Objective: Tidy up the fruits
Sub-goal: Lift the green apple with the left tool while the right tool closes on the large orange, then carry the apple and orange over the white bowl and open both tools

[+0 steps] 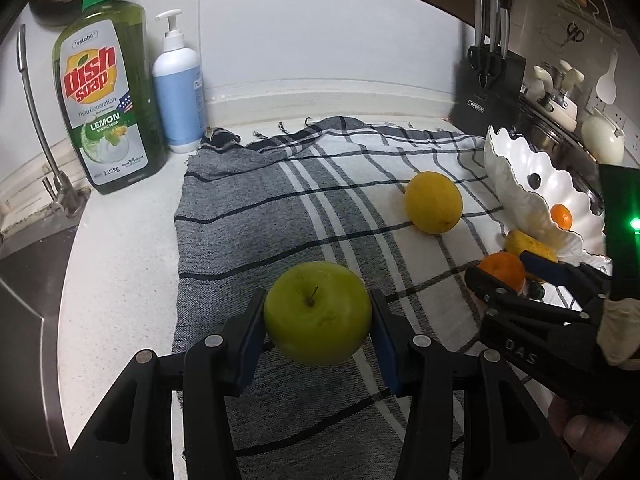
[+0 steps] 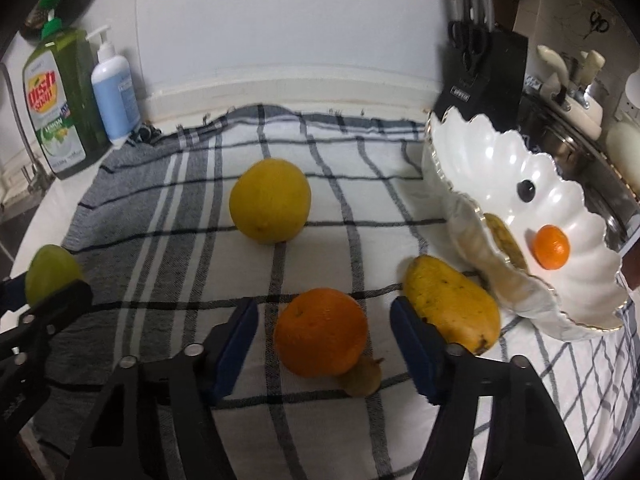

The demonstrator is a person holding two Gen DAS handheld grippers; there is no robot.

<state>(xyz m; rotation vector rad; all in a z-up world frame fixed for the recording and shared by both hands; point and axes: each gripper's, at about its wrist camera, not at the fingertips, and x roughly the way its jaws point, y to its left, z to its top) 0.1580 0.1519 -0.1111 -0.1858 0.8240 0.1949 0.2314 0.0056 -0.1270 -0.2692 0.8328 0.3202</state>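
Note:
My left gripper (image 1: 318, 320) is shut on a green apple (image 1: 318, 312), which hangs just above the checked cloth (image 1: 248, 240); both blue pads press its sides. My right gripper (image 2: 322, 340) is open around an orange (image 2: 320, 332) that rests on the cloth, with a gap at each pad. A yellow mango (image 2: 452, 308) lies just right of the right finger, against the white scalloped bowl (image 2: 500, 160). In the bowl are a small mandarin (image 2: 552, 247) and a dark berry (image 2: 525, 191). A round yellow fruit (image 2: 270, 200) sits mid-cloth.
A small brownish fruit (image 2: 364, 380) lies against the orange's near side. Dish soap (image 1: 106, 96) and a pump bottle (image 1: 178, 88) stand at the back left by the tap (image 1: 40, 128) and sink. A knife block (image 1: 490, 84) and a steel pot (image 2: 580, 148) stand behind the bowl.

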